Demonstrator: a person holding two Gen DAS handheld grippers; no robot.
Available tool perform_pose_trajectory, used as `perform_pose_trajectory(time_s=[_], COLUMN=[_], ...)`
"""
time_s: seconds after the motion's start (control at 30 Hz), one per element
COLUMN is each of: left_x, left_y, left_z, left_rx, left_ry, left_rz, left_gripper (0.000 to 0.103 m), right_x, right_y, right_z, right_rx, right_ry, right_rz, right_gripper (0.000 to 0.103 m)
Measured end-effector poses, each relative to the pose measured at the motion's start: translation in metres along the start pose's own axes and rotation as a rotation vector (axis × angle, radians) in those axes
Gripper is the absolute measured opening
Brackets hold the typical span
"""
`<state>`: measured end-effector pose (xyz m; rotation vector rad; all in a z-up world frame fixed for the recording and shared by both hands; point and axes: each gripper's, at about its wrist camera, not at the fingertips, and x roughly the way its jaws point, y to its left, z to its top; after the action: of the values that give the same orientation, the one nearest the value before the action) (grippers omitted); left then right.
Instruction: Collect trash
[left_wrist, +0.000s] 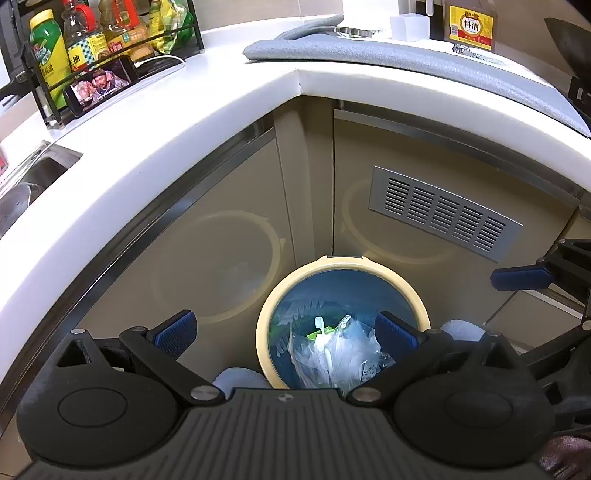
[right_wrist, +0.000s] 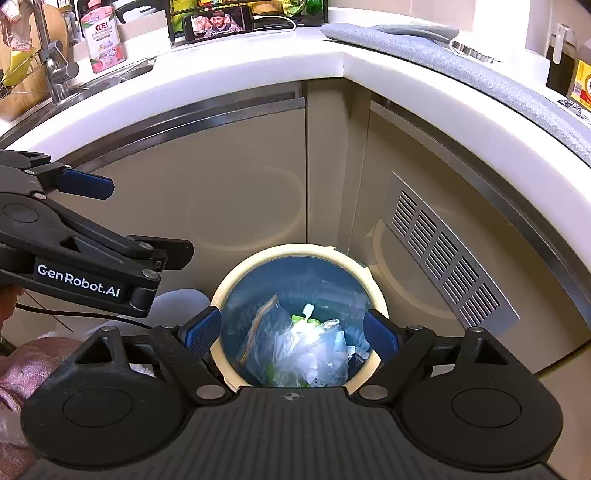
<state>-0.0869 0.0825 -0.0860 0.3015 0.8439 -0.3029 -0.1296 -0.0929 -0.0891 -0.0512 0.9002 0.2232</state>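
Kitchen corner, bin (right_wrist: 373, 275) low centre of frame, blue liner (right_wrist: 258, 295) part-filled with plastic trash (right_wrist: 314, 350). Right gripper (right_wrist: 291, 332) and left gripper (left_wrist: 284, 330) spread wide above it, nothing held. Risk, judged: pads pinching only thin film near rim, liner tearing or slipping, trash spilling.

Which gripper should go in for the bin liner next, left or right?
Probably right. The right gripper is open and straddles the trash bin opening dead centre. The left gripper, also open, sits off to the bin's left side.

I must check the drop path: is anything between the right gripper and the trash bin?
Nothing: in the right wrist view the right gripper stands open, empty, above the trash bin.
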Motion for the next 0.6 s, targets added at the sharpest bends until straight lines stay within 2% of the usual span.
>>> perform_pose_trajectory(time_s=[0.6], left_x=[0.0025], left_y=[0.0003], left_z=[-0.0019], left_rx=[0.010], left_ry=[0.005], left_rz=[0.003], left_gripper=[0.103], right_x=[0.0046], right_y=[-0.0021], right_z=[-0.0027], right_rx=[0.015], right_ry=[0.011], right_rz=[0.008], right_gripper=[0.087])
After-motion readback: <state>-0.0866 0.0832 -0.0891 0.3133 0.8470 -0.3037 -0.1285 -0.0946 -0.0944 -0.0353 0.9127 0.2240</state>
